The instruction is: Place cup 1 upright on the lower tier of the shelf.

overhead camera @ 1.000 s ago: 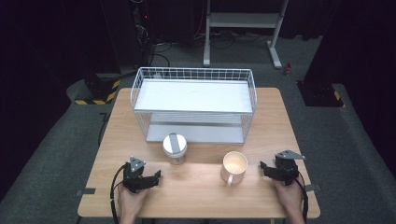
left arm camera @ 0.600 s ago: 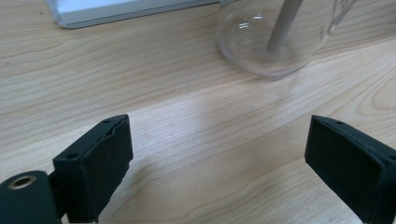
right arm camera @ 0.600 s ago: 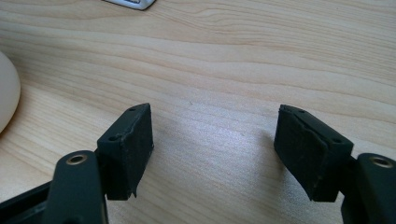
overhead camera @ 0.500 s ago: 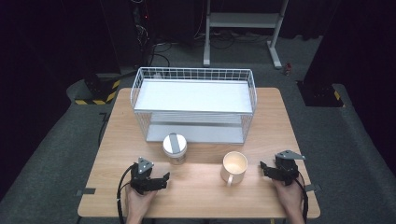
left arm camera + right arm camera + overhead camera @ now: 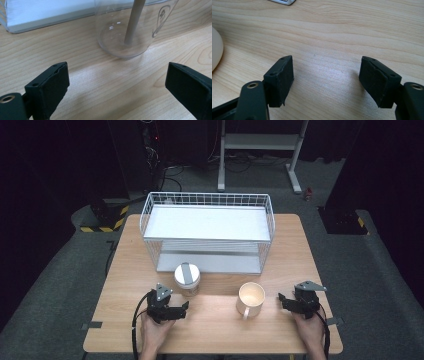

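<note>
Just beyond left claw (image 5: pixel 117 82): jar (image 5: pixel 125 27)

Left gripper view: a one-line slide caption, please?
Left gripper, jaws wide open, faces a clear glass jar standing on the wooden table.

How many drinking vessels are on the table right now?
2. A clear cup with a grey stick in it stands just ahead of the left gripper. A cream mug stands left of the right gripper. Both are in front of the wire rack.
</note>
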The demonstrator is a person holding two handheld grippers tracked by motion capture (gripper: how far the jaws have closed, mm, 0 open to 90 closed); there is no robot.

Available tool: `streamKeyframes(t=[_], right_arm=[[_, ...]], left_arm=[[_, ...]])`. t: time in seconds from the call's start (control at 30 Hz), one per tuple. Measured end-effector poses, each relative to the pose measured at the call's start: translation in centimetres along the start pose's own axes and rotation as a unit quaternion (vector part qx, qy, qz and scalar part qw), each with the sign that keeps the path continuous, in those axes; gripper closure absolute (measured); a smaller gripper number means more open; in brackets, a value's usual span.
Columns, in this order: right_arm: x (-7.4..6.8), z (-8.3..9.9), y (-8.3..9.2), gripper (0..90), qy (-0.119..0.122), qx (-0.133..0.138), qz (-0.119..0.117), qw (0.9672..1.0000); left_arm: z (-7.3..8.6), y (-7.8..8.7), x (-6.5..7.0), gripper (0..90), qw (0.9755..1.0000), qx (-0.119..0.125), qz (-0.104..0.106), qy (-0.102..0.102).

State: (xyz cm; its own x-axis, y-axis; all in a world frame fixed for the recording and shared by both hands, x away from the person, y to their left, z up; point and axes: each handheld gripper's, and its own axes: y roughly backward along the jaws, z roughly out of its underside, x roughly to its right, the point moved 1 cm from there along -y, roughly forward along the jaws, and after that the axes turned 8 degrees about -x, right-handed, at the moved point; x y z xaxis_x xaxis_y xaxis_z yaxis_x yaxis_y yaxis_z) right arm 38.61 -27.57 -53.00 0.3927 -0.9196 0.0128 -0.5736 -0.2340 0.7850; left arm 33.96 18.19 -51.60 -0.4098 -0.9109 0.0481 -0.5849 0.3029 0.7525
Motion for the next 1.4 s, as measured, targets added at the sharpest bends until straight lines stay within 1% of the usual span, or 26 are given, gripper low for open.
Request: streamKeyframes(t=[0.1, 0.17, 0.2, 0.37, 0.5, 0.53, 0.63, 0.67, 0.7, 0.77, 0.8, 0.93, 1.03, 1.2, 1.3, 1.4], right_arm=[[0.0, 0.0, 0.0, 27.7, 0.000, 0.000, 0.000, 1.0000], [0.0, 0.0, 0.0, 27.7, 0.000, 0.000, 0.000, 1.0000], [0.0, 0.0, 0.0, 27.7, 0.001, -0.001, 0.000, 1.0000], [0.0, 0.0, 0.0, 27.5, 0.003, 0.000, -0.001, 1.0000], [0.0, 0.0, 0.0, 27.5, 0.003, 0.000, -0.001, 1.0000], [0.0, 0.0, 0.0, 27.5, 0.003, 0.000, -0.001, 1.0000], [0.0, 0.0, 0.0, 27.3, 0.003, 0.000, -0.001, 1.0000], [0.0, 0.0, 0.0, 27.3, 0.003, 0.000, -0.001, 1.0000], [0.0, 0.0, 0.0, 27.3, 0.003, 0.000, -0.002, 1.0000], [0.0, 0.0, 0.0, 27.3, 0.003, 0.000, -0.002, 1.0000], [0.0, 0.0, 0.0, 27.3, 0.004, 0.000, -0.002, 1.0000], [0.0, 0.0, 0.0, 27.3, 0.004, 0.000, -0.002, 1.0000], [0.0, 0.0, 0.0, 27.1, 0.004, 0.000, -0.002, 1.0000], [0.0, 0.0, 0.0, 27.0, 0.004, -0.001, -0.002, 1.0000], [0.0, 0.0, 0.0, 27.0, 0.004, -0.001, -0.003, 1.0000], [0.0, 0.0, 0.0, 26.8, 0.006, -0.001, -0.002, 1.0000]], left_arm=[[-0.4, -0.1, 0.1, 6.0, 1.0000, -0.001, -0.001, -0.003], [-0.7, -0.1, 0.2, 6.2, 1.0000, 0.002, 0.003, 0.000], [-0.9, -0.2, 0.3, 6.2, 1.0000, 0.002, 0.001, -0.003], [-1.7, -0.5, 0.5, 6.2, 1.0000, 0.004, 0.001, -0.006], [-2.3, -0.7, 0.6, 6.1, 0.9999, 0.009, 0.003, -0.003], [-2.5, -0.7, 0.6, 6.1, 0.9999, 0.010, 0.003, -0.008], [-3.2, -0.8, 0.9, 6.1, 0.9998, 0.018, 0.006, -0.005], [-3.2, -0.8, 0.9, 6.1, 0.9998, 0.018, 0.006, -0.005], [-3.5, -0.9, 0.9, 6.1, 0.9997, 0.021, 0.009, -0.002], [-3.6, -1.0, 0.9, 6.0, 0.9998, 0.018, 0.006, -0.005], [-3.7, -1.1, 1.0, 6.0, 0.9998, 0.019, 0.007, -0.001], [-4.1, -1.4, 1.0, 6.0, 0.9998, 0.019, 0.003, -0.008], [-4.3, -1.6, 1.0, 6.6, 0.9997, 0.023, -0.001, -0.003], [-4.7, -1.8, 1.1, 10.0, 0.9996, 0.027, -0.009, -0.004], [-4.9, -1.9, 1.1, 12.7, 0.9996, 0.029, -0.003, -0.001], [-4.9, -2.1, 1.2, 13.8, 0.9995, 0.032, -0.003, -0.002]])
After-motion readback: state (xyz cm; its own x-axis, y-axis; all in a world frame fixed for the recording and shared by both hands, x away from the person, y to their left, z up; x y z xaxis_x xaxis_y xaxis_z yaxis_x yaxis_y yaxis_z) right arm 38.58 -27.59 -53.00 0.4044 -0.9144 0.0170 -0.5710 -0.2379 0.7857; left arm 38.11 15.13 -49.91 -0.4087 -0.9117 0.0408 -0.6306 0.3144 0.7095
